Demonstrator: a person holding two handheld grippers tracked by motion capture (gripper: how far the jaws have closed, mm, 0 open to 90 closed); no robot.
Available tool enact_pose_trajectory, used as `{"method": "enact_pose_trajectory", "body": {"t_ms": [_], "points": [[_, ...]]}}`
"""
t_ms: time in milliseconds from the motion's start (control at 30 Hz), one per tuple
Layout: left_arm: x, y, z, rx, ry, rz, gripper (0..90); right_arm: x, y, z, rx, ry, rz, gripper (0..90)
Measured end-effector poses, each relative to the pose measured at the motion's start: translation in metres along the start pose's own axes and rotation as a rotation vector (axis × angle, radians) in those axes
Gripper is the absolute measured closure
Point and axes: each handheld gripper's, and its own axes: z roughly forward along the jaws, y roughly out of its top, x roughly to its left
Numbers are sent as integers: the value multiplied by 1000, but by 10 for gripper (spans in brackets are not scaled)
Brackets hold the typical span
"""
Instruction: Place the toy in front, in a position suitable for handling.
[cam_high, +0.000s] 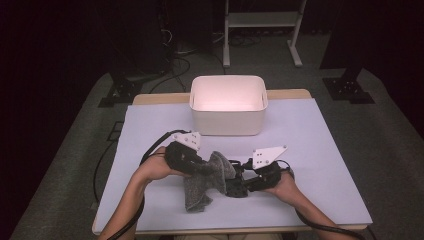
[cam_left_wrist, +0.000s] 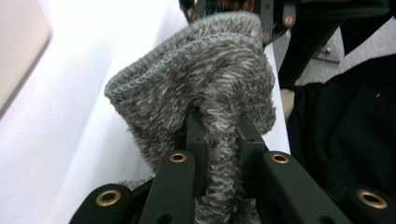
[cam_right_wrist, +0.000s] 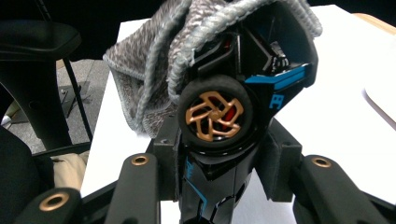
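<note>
Working surface (cam_high: 310, 150), seen from above. My left claw (cam_high: 202, 167) is clamped on a fold of the grey knitted cloth (cam_high: 205, 180), which sits at about 6 o'clock from the white bin (cam_high: 227, 117), near the front edge. In the left gripper view the fabric (cam_left_wrist: 210, 93) is pinched tight between the two jaws. My right claw (cam_high: 240, 172), at 3 o'clock from the cloth, grips a black toy car (cam_right_wrist: 233, 116) with blue trim and a gold-spoked wheel; the cloth (cam_right_wrist: 154, 70) drapes over the car's far end.
</note>
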Motion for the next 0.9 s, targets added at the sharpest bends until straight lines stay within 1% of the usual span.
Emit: {"method": "enact_pose_trajectory", "body": {"t_ms": [33, 100, 167, 267, 333, 367, 433, 500, 567, 633, 667, 767, 800, 833, 867, 900], "points": [[-1, 3, -1, -9, -2, 4, 799, 0, 0, 0, 0, 2, 2, 561], [-3, 11, -2, -14, -11, 34, 799, -1, 0, 0, -2, 2, 5, 561], [-6, 22, 1, -22, -19, 56, 799, 0, 0, 1, 0, 0, 7, 561], [-10, 38, 10, -7, -33, 92, 799, 2, 2, 3, 6, -3, -6, 561], [-11, 45, 15, 3, -38, 106, 799, 2, 1, 2, 4, -6, -11, 561], [-12, 47, 16, 5, -43, 106, 799, 1, 0, 0, -1, -5, -6, 561], [-11, 47, 17, 8, -43, 109, 799, 0, -3, -4, -9, -7, 7, 561], [-9, 42, 15, -4, -46, 95, 799, 1, -4, -7, -10, -8, 8, 561], [-7, 36, 12, -14, -38, 86, 799, 0, -5, -9, -11, -10, 11, 560], [-6, 30, 8, -38, -42, 69, 799, 0, -6, -10, -12, -8, 14, 560], [-5, 26, 4, -66, -43, 63, 799, 0, -6, -11, -12, -8, 17, 559], [-4, 20, -4, -112, -53, 55, 799, -1, -7, -13, -8, -9, 19, 558], [-5, 18, -6, -126, -56, 41, 799, 0, -7, -14, -4, -10, 19, 558], [-5, 17, -8, -128, -52, 40, 799, 0, -7, -14, -4, -11, 18, 558], [-5, 16, -9, -112, -46, 54, 799, 0, -7, -15, -2, -12, 17, 558], [-5, 15, -10, -103, -39, 48, 799, 1, -8, -16, 0, -14, 13, 558]]}}
